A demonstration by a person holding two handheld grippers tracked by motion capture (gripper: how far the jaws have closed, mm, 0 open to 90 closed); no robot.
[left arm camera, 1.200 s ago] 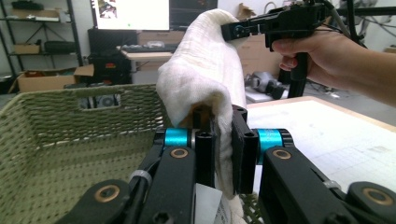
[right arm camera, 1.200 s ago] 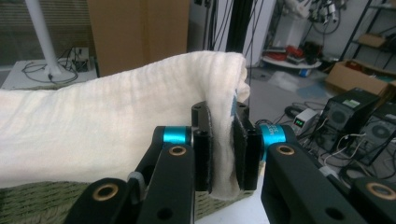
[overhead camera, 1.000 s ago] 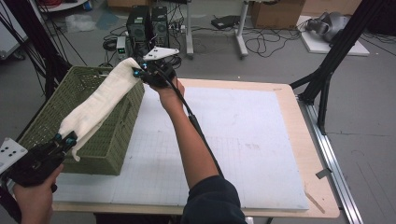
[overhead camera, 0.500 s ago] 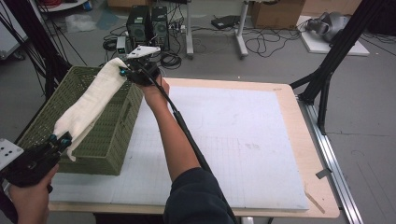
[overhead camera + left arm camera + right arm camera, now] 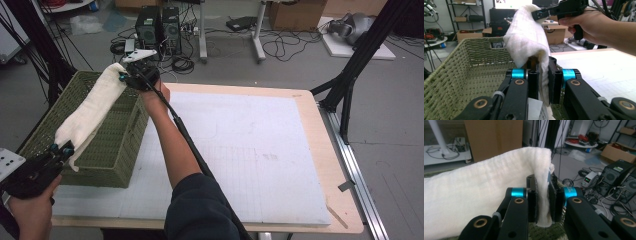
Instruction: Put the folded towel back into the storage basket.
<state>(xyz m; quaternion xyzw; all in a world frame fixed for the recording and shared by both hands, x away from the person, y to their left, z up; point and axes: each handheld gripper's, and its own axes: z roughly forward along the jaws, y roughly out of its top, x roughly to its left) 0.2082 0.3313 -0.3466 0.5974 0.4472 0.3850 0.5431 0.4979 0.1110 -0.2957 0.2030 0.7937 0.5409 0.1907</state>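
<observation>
Since the earlier frames we see the right gripper (image 5: 121, 76) carried leftward in the high view, from above the table's near-left corner area to above the far rim of the green woven basket (image 5: 115, 150). With it the far end of the white cloth (image 5: 92, 107) has swung over the basket, while the left gripper (image 5: 59, 149) has hardly shifted at the basket's near corner.

Both grippers are clamped on the cloth. In the left gripper view we find the two black jaws drawn close together with a fold of cloth (image 5: 527, 37) pinched between the pads, the fabric rising away from them toward the other gripper (image 5: 541, 13), held in a hand (image 5: 591, 23) at the top of that picture. In the right gripper view the jaws are likewise narrow, gripping the cloth's end (image 5: 486, 192) — the fabric drapes over the pads and hangs a little below them.

So the cloth is stretched between the two grips as a long, loosely rolled band, off the table (image 5: 250, 145) and above the basket. Its long axis runs diagonally in the high view — from the near left end at the left gripper up to the far right end at the right gripper — crossing the basket's open top along its right-hand side. We cannot tell whether its underside brushes the basket's rim.
</observation>
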